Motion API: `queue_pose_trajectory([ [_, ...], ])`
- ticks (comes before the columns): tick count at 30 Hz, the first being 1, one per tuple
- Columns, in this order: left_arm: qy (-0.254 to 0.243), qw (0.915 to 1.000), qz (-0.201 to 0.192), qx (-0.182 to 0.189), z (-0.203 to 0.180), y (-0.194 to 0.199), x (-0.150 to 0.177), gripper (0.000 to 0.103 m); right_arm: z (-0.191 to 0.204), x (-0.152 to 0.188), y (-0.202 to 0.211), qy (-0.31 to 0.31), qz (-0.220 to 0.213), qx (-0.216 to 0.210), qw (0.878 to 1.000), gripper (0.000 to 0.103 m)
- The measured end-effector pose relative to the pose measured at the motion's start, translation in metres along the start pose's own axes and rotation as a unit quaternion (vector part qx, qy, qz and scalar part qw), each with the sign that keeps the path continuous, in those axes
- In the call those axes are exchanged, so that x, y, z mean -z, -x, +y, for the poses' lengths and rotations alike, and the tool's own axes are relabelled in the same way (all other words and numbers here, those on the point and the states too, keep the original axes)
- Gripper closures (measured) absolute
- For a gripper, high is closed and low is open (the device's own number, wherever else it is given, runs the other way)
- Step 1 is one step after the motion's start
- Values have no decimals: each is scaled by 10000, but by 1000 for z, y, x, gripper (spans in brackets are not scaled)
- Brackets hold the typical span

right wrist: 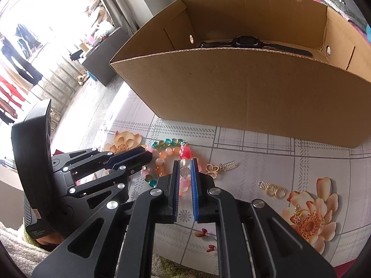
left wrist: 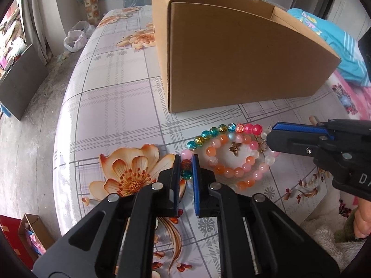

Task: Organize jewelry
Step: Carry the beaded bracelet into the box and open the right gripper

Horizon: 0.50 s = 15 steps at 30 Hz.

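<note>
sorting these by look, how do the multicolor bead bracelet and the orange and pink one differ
The multicolor bracelet has glittery teal, gold and hot-pink beads; the orange-pink bracelet has milky, softer beads. A butterfly charm hangs on the orange-pink one; none shows on the multicolor. Both lie overlapping on the tablecloth before the box.

Daylight, bright and even. In the right wrist view, the area far left of the right gripper (right wrist: 185,169) is overexposed. Shadows soft. Strong fisheye bending and dark vignetting at edges. Focus sharp.

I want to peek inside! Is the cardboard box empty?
No, a black wristwatch lies inside the cardboard box, stretched out along its floor behind the front wall.
</note>
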State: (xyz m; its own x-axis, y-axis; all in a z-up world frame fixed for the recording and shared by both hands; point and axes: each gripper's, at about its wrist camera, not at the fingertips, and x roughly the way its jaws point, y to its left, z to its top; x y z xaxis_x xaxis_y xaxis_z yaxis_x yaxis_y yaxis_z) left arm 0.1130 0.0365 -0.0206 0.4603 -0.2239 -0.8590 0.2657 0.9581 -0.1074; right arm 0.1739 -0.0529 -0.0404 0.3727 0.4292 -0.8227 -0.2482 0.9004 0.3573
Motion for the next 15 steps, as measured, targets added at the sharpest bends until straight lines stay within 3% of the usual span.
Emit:
queue_pose_trajectory([
  [9,100,9978,-614,238,5,50,-7,95,-3,-8,27,57,-433,-268,9987,94],
  [15,-90,9910,-1233,520,-4,109,-23,95,4,-18,78,291,-928,-509,9940,94],
])
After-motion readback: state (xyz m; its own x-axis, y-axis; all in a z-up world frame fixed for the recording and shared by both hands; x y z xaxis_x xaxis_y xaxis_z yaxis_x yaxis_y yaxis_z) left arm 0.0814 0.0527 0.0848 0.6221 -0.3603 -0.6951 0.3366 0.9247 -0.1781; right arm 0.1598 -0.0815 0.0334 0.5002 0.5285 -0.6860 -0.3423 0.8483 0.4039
